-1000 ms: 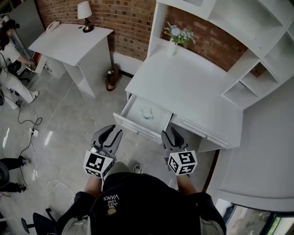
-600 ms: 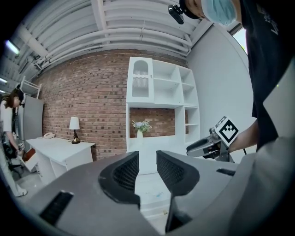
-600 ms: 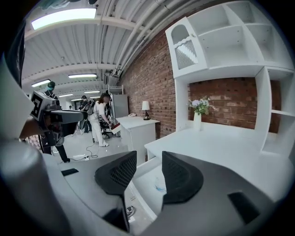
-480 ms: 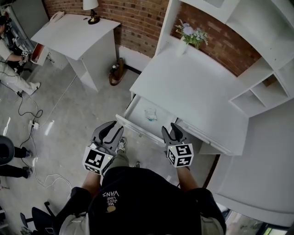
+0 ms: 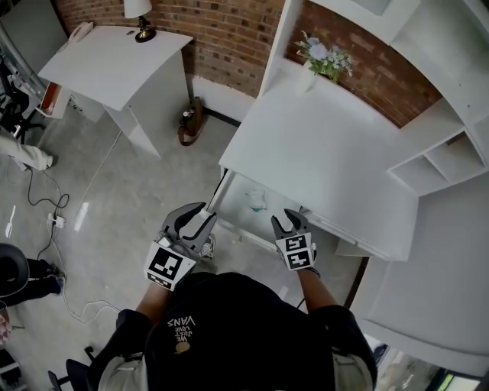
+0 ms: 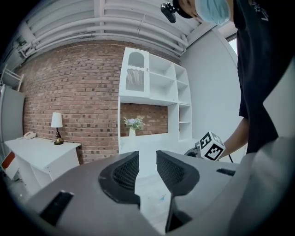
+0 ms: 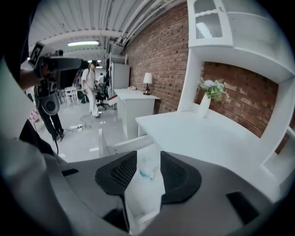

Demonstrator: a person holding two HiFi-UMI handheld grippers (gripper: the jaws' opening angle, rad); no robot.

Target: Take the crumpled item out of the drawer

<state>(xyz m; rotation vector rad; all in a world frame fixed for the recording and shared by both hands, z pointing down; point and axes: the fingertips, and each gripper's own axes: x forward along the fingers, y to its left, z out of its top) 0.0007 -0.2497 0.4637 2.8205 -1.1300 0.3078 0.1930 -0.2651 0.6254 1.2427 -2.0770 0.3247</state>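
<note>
The crumpled item (image 5: 257, 200), a clear wad with a teal mark, lies in the open white drawer (image 5: 238, 200) of the desk. In the right gripper view the crumpled item (image 7: 148, 168) shows between the jaws, farther off in the drawer (image 7: 144, 193). My right gripper (image 5: 289, 222) is open at the drawer's front edge, to the right of the item. My left gripper (image 5: 197, 219) is open at the drawer's left front corner. Nothing sits between the left gripper (image 6: 147, 159) jaws or the right gripper (image 7: 148, 159) jaws.
The white desk top (image 5: 321, 145) carries a vase of flowers (image 5: 324, 56) at the back, with open shelves (image 5: 447, 160) on the right. A second white table (image 5: 114, 61) with a lamp (image 5: 139, 17) stands at the left. Cables (image 5: 53, 218) trail over the floor.
Both grippers have moved forward, up to the drawer's front edge. The crumpled item has not moved.
</note>
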